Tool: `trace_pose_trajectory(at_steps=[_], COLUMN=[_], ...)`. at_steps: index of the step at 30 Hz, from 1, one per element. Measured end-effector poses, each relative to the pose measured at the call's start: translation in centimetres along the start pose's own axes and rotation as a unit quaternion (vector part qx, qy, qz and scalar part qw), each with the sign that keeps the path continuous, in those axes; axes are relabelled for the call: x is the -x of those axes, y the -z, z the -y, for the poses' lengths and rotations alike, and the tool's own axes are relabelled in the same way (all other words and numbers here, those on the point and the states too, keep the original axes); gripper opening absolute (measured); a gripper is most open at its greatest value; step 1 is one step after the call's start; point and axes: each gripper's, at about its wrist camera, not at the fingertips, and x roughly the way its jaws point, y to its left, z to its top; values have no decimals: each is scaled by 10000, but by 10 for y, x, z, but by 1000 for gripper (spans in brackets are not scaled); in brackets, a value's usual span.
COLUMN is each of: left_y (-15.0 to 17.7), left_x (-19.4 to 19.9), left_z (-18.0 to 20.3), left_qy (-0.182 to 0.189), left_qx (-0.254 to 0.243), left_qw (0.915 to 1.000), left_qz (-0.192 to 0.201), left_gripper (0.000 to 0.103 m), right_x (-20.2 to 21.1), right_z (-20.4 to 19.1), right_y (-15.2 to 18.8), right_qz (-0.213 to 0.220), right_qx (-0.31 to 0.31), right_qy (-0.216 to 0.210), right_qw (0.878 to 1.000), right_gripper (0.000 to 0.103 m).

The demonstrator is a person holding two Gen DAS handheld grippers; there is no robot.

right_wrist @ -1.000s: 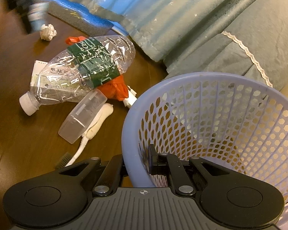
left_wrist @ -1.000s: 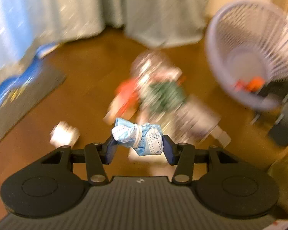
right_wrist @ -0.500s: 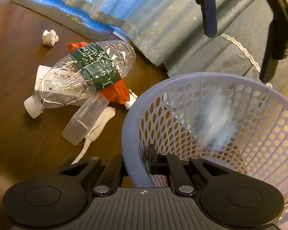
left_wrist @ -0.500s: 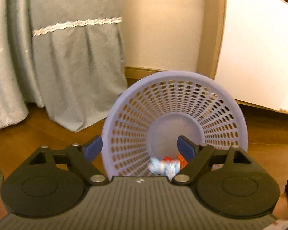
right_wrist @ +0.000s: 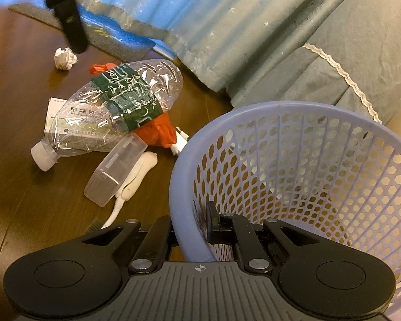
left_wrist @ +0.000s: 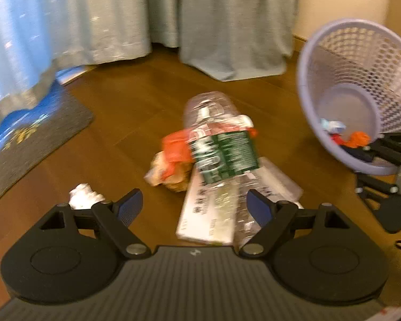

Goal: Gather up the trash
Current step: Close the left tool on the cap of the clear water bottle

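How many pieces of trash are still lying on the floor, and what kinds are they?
Plastic bottle: 1
Clear plastic case: 1
Toothbrush: 1
Orange bag: 1
White box: 1
Paper ball: 1
Snack wrapper: 1
Total: 7

One basket (right_wrist: 294, 160), one bottle (right_wrist: 120, 107), one paper ball (right_wrist: 65, 58)

Right claw (right_wrist: 192, 230) clamped on basket (right_wrist: 184, 160) rim. On floor (right_wrist: 18, 187) beside it: crushed bottle (right_wrist: 115, 107), clear case (right_wrist: 115, 168), red bag (right_wrist: 160, 131), paper wad (right_wrist: 65, 58).
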Motion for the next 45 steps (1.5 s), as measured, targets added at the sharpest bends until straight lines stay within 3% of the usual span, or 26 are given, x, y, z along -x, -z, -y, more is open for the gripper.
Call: trace_pose_trajectory(at_steps=[7, 13, 20, 25, 31, 33, 34, 40, 45], left_y=[4, 22, 40, 46, 44, 44, 43, 40, 45], left_x=[-7, -27, -56, -69, -72, -71, -68, -52, -50], left_z=[-2, 33, 60, 71, 72, 70, 67, 34, 23], left_qy=[252, 498, 360, 301, 288, 281, 297, 337, 328], left_qx=[79, -286, -617, -829, -898, -919, -927, -709, -877], left_qw=[9997, 9982, 9956, 9933, 9929, 9927, 9924, 9947, 9943], left_qz=[11, -186, -600, -748, -728, -736, -754, -665, -512], left_gripper=[82, 82, 81, 63, 53, 35, 30, 28, 29], right_x=[-1, 0, -1, -1, 0, 0, 0, 1, 0], right_z=[-2, -3, -3, -2, -2, -2, -3, -4, -2], right_y=[-2, -3, -2, -2, -1, -2, -2, -2, -2], right_qz=[-72, -65, -48, -32, -32, -32, -32, -39, -45], right_qx=[12, 28, 2, 19, 19, 0, -9, -12, 5], right_qy=[-61, -56, -46, -56, -56, -48, -44, -38, -43], right_qw=[10000, 10000, 10000, 10000, 10000, 10000, 10000, 10000, 10000], right_gripper=[4, 4, 4, 4, 4, 4, 4, 4, 4])
